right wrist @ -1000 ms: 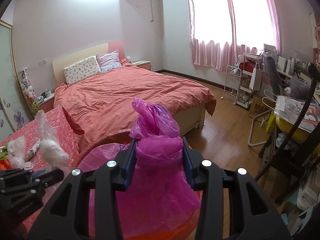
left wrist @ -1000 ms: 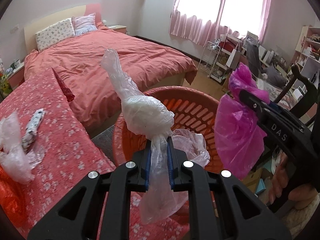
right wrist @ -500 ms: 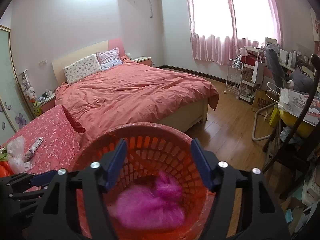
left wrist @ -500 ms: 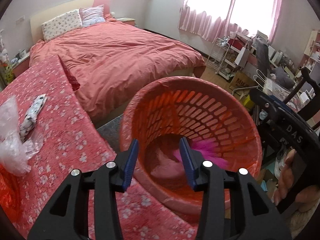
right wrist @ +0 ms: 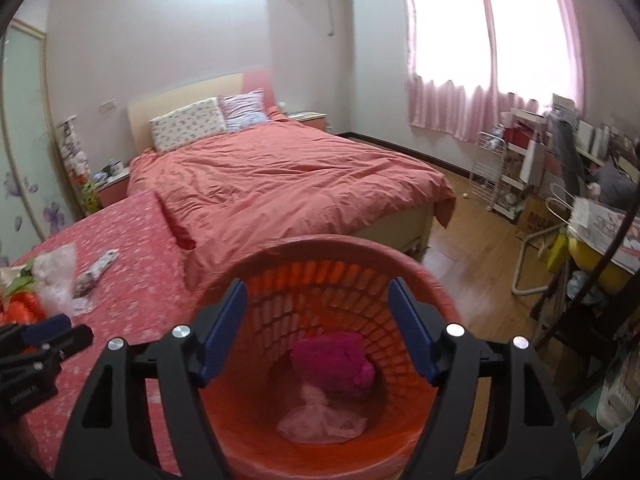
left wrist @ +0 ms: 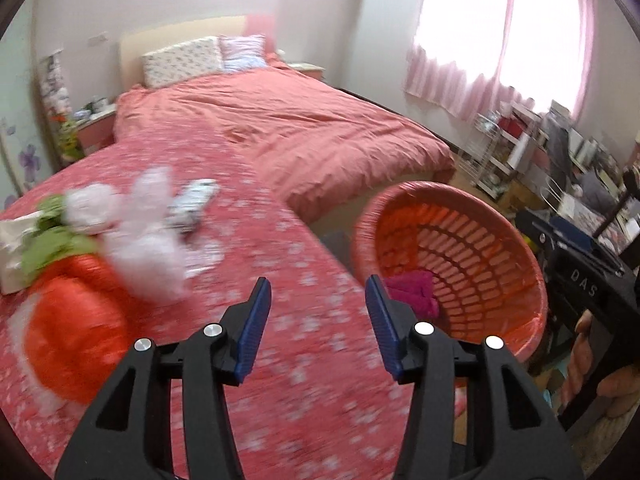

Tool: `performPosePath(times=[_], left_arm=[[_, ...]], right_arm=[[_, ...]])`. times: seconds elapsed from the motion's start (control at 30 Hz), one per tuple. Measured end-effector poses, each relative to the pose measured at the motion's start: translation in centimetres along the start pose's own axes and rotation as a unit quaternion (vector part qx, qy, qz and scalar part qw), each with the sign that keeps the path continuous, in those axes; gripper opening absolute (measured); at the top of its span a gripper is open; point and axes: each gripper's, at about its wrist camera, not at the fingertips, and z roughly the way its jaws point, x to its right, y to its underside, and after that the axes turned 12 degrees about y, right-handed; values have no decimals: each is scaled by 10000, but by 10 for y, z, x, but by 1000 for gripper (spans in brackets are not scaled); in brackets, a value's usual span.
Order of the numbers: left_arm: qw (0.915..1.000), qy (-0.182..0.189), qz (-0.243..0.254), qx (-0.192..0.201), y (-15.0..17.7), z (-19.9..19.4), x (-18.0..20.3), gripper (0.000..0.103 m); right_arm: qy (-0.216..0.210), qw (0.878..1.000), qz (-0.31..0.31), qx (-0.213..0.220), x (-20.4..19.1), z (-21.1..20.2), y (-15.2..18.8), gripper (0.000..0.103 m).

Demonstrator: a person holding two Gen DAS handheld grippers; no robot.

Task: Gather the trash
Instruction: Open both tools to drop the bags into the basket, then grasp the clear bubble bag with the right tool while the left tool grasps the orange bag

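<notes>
An orange slatted basket stands beside the floral red tablecloth. In it lie a magenta plastic bag and a clear plastic bag. My right gripper is open and empty just above the basket. My left gripper is open and empty over the table, left of the basket. On the table lie blurred clear plastic bags, an orange bag, a green scrap and a patterned wrapper.
A bed with a salmon cover lies beyond the table. A wire shelf trolley, a cluttered desk and a chair stand on the wooden floor to the right.
Both bags were let go and dropped into the basket. My left gripper opened wider and swung left toward the trash on the table. The right gripper stays over the basket.
</notes>
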Motion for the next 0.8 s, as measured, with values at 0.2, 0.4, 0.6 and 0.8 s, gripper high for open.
performPosePath(times=[0.2,0.4,0.6,0.8], left_arm=[[9976,-423,-433,342,9,-43,-47,50],[9903,-960,-809,588,24,-81,-96,50],[9810,-1286,-1238,756,39,-107,-143,50],[9745,-1385,-1574,801,56,-120,-173,50]], right_arm=[[-574,9978,-328,-49,-61,-16,2,71],[-1268,9885,-803,-168,-143,-27,4,71],[-1783,9781,-1029,-301,-211,-34,5,67],[-1827,9739,-1284,-418,-259,-24,4,67]])
